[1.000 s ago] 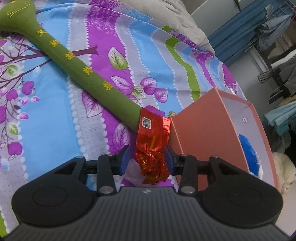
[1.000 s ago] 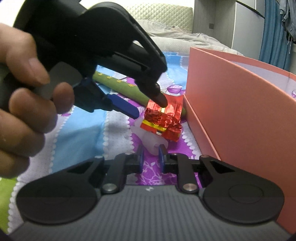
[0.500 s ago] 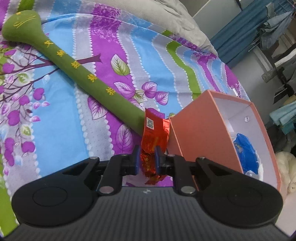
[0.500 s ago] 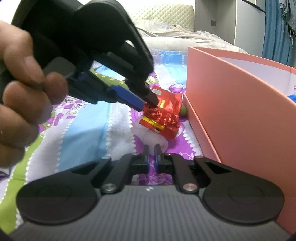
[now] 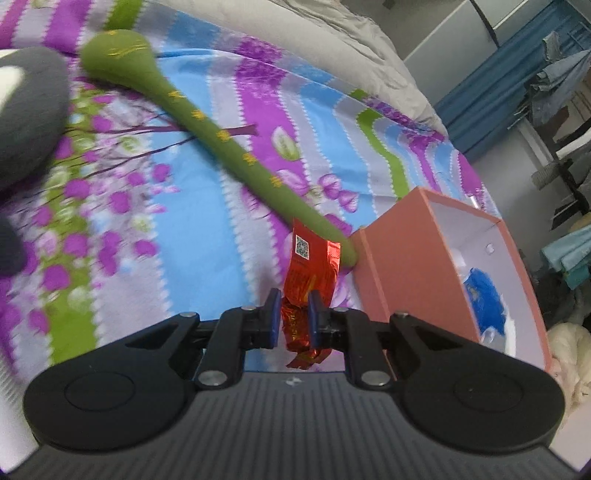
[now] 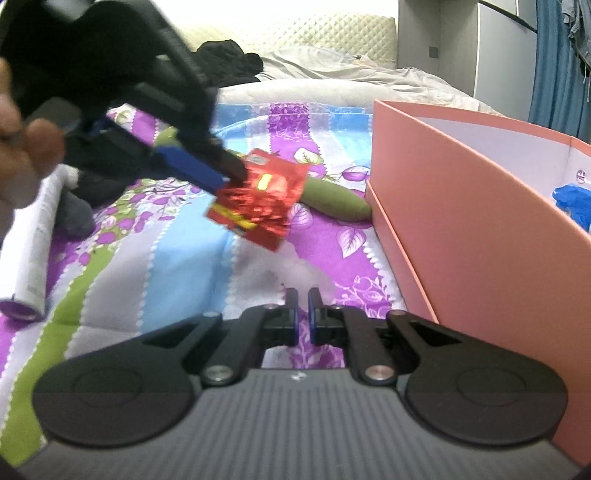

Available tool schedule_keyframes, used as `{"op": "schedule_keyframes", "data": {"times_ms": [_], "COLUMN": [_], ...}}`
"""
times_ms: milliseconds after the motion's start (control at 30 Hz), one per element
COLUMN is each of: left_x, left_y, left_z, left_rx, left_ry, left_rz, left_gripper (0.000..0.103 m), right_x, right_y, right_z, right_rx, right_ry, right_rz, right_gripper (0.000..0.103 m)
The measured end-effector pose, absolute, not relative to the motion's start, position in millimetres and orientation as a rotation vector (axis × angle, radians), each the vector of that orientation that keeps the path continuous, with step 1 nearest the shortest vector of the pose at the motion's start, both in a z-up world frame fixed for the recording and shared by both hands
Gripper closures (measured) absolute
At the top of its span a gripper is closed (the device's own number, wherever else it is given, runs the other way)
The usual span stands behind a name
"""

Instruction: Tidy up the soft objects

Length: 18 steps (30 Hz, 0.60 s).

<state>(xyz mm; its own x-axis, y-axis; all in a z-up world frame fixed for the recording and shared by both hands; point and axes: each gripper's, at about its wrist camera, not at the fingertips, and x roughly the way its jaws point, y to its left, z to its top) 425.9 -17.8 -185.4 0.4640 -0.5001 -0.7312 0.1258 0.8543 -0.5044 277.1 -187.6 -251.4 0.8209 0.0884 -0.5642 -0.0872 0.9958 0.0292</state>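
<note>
packet [image 5: 309, 275] clamped in left gripper [image 5: 292, 314], raised beside pink box [image 5: 406, 266].

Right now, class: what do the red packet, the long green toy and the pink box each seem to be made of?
Red packet: probably metallic foil; it is crinkled and glints.
Green toy: likely soft fabric, stuffed; matte, with yellow marks that may be stitched.
Pink box: seemingly card; stiff flat walls, matte, white inside.

I am looking over a bed [image 6: 155, 266] that is wearing a striped floral sheet; behind it a quilted headboard [image 6: 314, 33] is standing, with blue curtains [image 6: 554, 66] hanging beside it.
</note>
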Motion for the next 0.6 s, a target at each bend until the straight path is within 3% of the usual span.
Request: {"op": "schedule_keyframes", "data": {"times_ms": [600], "left_x": [287.4], "left_y": [51.0], "left_z": [-203.8], "left_rx": [-0.442], "left_ry": [1.080], "left_rz": [-0.234], "left_gripper": [0.085], "right_x": [210.6], "right_y": [-181.8], "right_z": [-240.9], "right_rx": [-0.033], "right_ry": [0.626], "right_rz": [0.227], "right_gripper": [0.095]}}
